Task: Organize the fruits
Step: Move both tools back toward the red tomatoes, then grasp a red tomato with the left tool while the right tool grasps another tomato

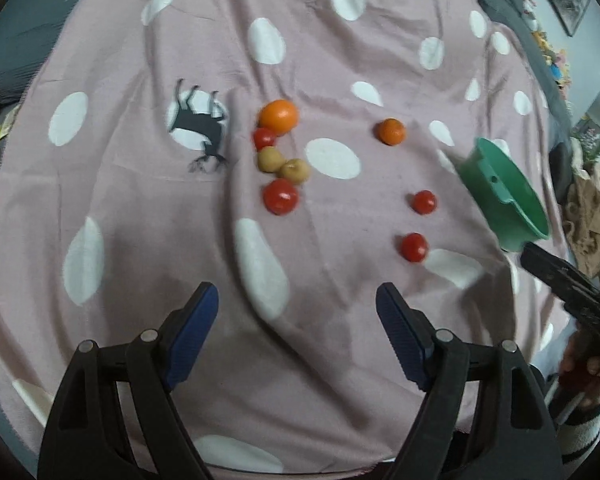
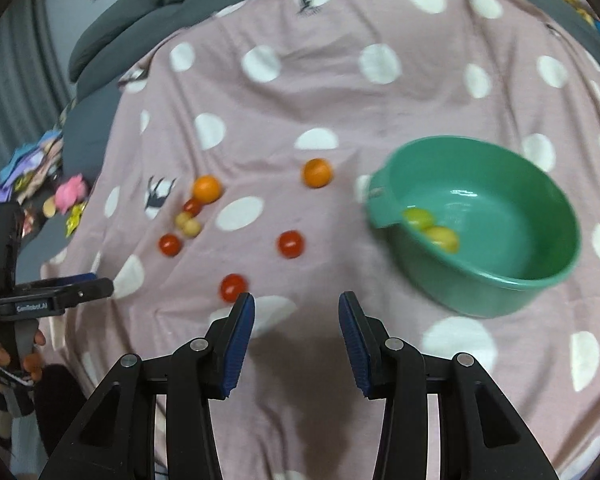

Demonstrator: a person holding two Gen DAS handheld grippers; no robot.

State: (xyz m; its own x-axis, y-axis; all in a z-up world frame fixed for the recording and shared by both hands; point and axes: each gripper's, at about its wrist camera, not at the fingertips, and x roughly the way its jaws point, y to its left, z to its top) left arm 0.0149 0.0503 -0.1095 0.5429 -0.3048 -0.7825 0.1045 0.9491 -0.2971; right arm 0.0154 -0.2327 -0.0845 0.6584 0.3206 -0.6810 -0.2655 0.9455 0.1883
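Fruits lie on a pink polka-dot blanket (image 1: 140,200). A cluster holds a large orange (image 1: 279,116), a small red tomato (image 1: 264,138), two tan fruits (image 1: 270,160) and a bigger red tomato (image 1: 281,197). A second orange (image 1: 390,131) and two red tomatoes (image 1: 424,202) (image 1: 414,247) lie to the right. A green bowl (image 2: 540,276) holds two yellow-green fruits (image 2: 440,238). My left gripper (image 1: 298,306) is open and empty above the blanket. My right gripper (image 2: 296,312) is open and empty, with a red tomato (image 2: 233,287) just beyond its left fingertip.
The green bowl also shows at the right of the left wrist view (image 1: 504,196). The other gripper shows at the left edge of the right wrist view (image 2: 60,290). Grey cushions (image 2: 120,12) border the blanket. Pink and coloured toys (image 2: 72,192) lie at the left.
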